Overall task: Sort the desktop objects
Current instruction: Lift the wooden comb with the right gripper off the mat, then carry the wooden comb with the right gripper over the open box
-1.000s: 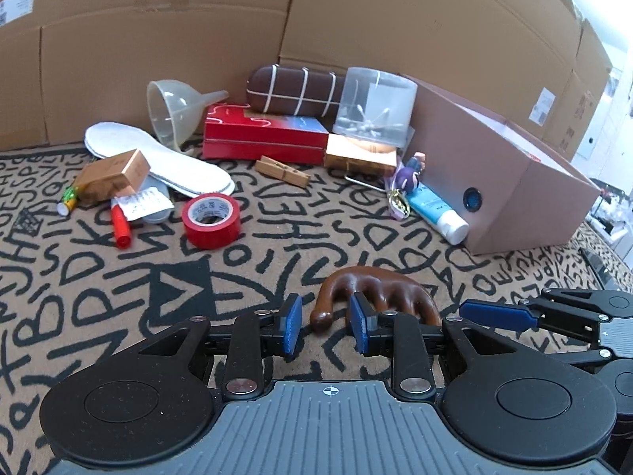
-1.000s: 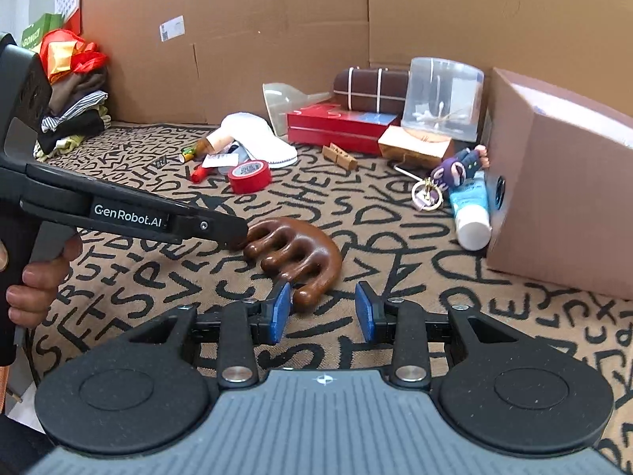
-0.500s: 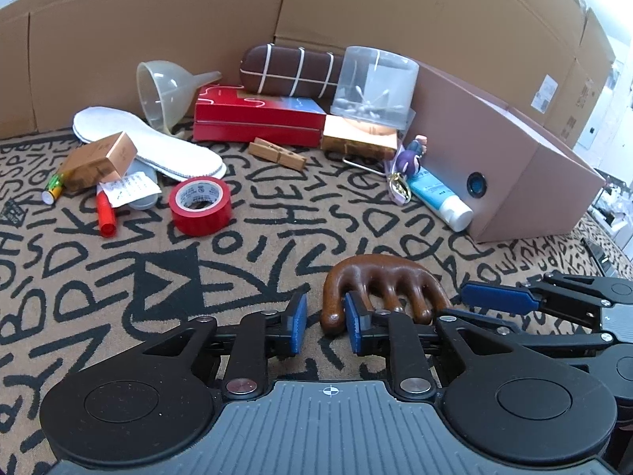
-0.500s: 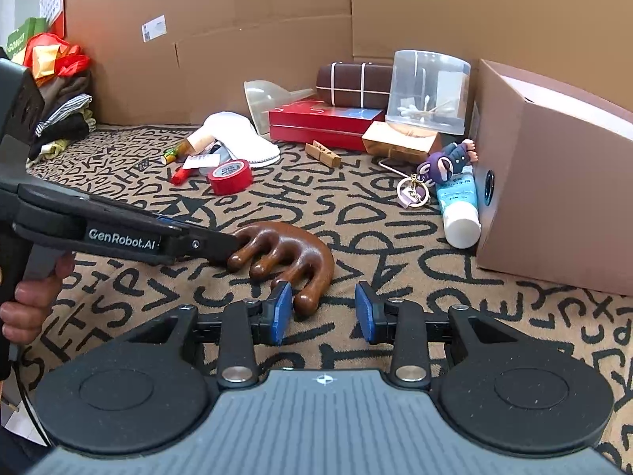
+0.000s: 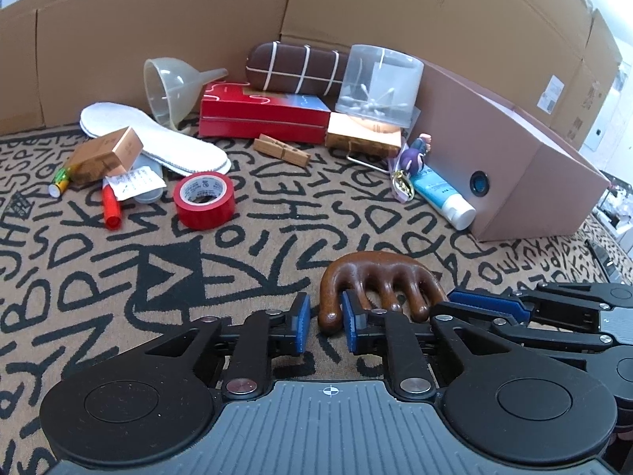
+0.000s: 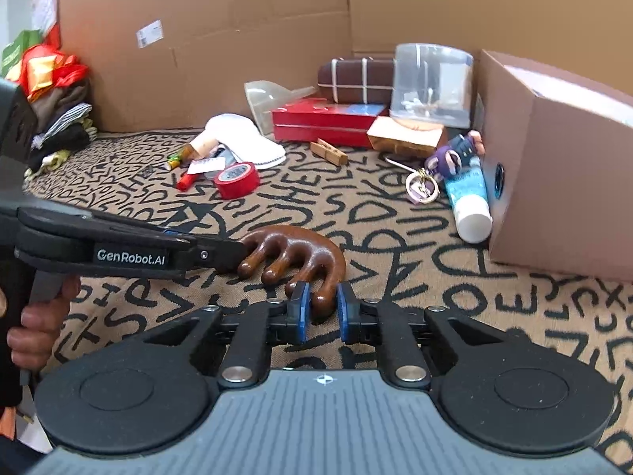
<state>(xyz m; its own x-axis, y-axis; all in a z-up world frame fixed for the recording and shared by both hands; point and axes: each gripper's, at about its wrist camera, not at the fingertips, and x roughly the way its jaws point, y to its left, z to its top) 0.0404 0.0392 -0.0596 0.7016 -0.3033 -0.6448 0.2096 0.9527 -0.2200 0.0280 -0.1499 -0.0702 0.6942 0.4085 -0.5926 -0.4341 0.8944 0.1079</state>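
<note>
A brown wooden massage comb [image 5: 379, 273] with several rounded prongs is held just above the patterned cloth [image 5: 118, 269]. My left gripper [image 5: 325, 314] is shut on its end prong. My right gripper [image 6: 321, 308] is shut on the prong at the comb's [image 6: 300, 245] other end. In the right wrist view the left gripper [image 6: 233, 253] reaches in from the left, with a hand on its handle. The right gripper's blue finger [image 5: 486, 303] shows at the left wrist view's right edge.
An open brown box [image 5: 514, 150] stands to the right. Behind lie a red tape roll [image 5: 203, 206], red flat box [image 5: 261, 118], funnel [image 5: 170, 87], white insole [image 5: 158, 138], clear tub [image 5: 379, 83], blue tube [image 5: 443, 194], clothespin [image 5: 281, 150]. Cardboard walls enclose the back.
The right gripper's fingers have closed onto a comb prong. The left gripper tightened on the other end prong, and both views have shifted slightly.
</note>
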